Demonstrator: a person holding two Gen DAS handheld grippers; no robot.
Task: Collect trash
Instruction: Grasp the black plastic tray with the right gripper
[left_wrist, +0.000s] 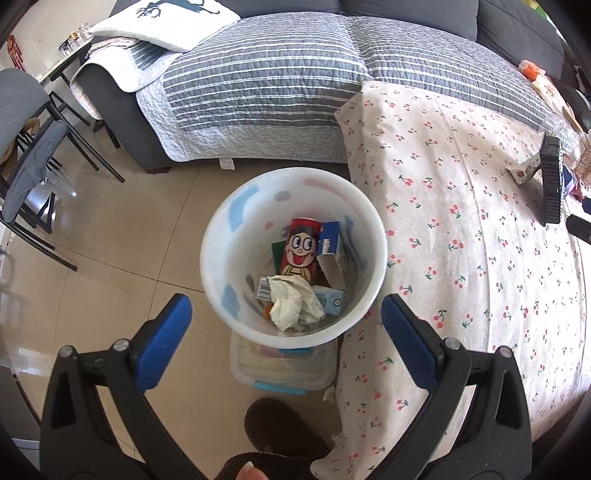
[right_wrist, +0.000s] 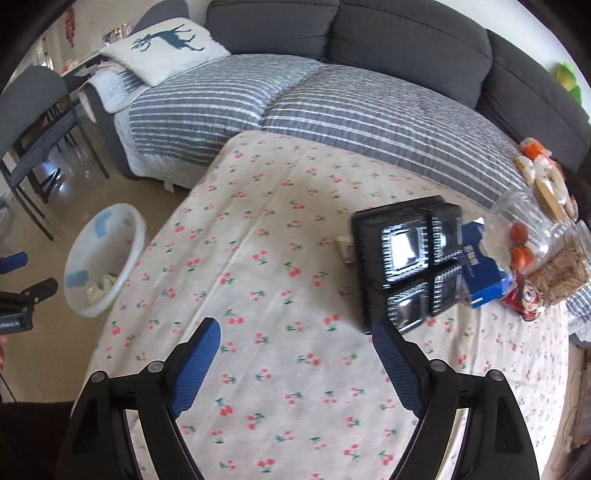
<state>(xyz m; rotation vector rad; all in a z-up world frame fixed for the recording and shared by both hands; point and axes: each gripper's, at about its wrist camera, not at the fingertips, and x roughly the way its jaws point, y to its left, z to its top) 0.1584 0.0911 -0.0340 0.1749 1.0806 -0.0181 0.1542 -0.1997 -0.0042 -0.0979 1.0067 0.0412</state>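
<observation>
A: Left side, item by item?
B: I log the left gripper (left_wrist: 286, 314) spread wide, empty, above the white bin (left_wrist: 221, 229) on the floor beside the table; inside it a crumpled tissue (left_wrist: 293, 302), red cartoon can (left_wrist: 301, 247), blue carton (left_wrist: 330, 240)
A: Right?
B: My right gripper (right_wrist: 295, 354) is parted, empty, over the cherry tablecloth (right_wrist: 280, 266); black tray (right_wrist: 410, 258) just ahead

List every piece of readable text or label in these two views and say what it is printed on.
"...Robot.AI", start cut off: label on the left hand-held gripper, at the right wrist view's edge.
White characters on the blue box: too blurred to read.
Barcode label in the trash bin: too small to read.
Red cartoon can in the bin: a face, no legible words.
</observation>
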